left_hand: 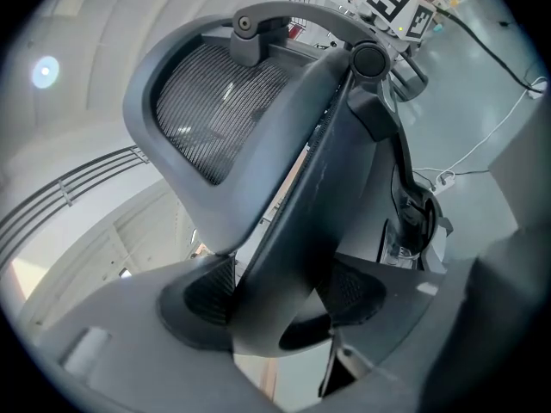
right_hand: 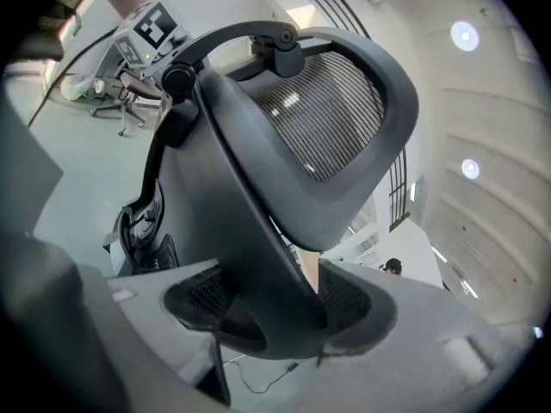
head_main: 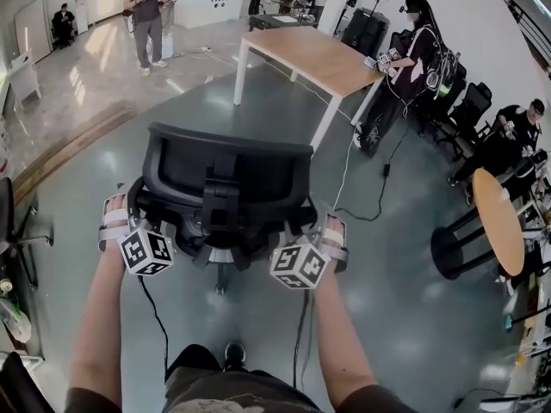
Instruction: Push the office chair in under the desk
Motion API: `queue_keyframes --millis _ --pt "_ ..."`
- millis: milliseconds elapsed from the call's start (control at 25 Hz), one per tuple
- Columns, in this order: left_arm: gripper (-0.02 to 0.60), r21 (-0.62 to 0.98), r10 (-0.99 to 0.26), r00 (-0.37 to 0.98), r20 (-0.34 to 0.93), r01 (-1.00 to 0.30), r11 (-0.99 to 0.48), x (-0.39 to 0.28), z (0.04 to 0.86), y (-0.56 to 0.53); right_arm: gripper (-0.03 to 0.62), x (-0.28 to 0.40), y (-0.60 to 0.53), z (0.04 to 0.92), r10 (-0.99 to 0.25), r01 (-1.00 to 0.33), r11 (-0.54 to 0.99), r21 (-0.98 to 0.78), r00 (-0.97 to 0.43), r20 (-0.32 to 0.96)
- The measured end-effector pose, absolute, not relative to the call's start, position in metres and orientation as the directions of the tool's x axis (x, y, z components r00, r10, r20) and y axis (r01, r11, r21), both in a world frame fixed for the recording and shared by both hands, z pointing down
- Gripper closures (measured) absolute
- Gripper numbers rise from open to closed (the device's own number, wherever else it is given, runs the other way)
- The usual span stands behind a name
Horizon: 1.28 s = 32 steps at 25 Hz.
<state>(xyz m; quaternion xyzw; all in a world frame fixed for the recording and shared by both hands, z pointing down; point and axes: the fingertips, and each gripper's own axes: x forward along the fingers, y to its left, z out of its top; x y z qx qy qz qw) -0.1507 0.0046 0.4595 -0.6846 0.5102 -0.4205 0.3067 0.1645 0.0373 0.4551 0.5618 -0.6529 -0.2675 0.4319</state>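
The black office chair (head_main: 228, 175) stands on the grey floor just in front of me, its back towards me. My left gripper (head_main: 136, 218) is shut on the left side of its back frame, and my right gripper (head_main: 317, 231) is shut on the right side. In the left gripper view the dark frame bar (left_hand: 293, 231) runs between the pads, with the mesh headrest (left_hand: 215, 110) above. The right gripper view shows the same grip on the other bar (right_hand: 258, 231). The desk (head_main: 310, 58), with a wooden top and white legs, stands some way ahead, beyond the chair.
A person (head_main: 417, 54) stands at the desk's right end, with black chairs (head_main: 469, 106) behind. A cable (head_main: 357, 179) trails over the floor right of the chair. A round wooden table (head_main: 499, 222) stands at the right, and more people (head_main: 146, 11) are far off.
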Motion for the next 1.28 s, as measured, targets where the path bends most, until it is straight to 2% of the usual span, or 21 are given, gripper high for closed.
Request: queue_keyframes --millis 680,1280 --pt "0.268 -0.865 -0.935 0.274 0.226 -0.385 -0.322 -0.161 0.478 -0.046 0.316 0.147 0.025 0.474 -0.976 -0.504 0.115 0.856 0.102 0.192" --pt "0.267 -0.861 -0.904 0.356 0.237 -0.354 -0.365 -0.192 0.469 -0.207 0.315 0.105 -0.097 0.462 -0.957 -0.530 0.051 0.847 0.216 0.193"
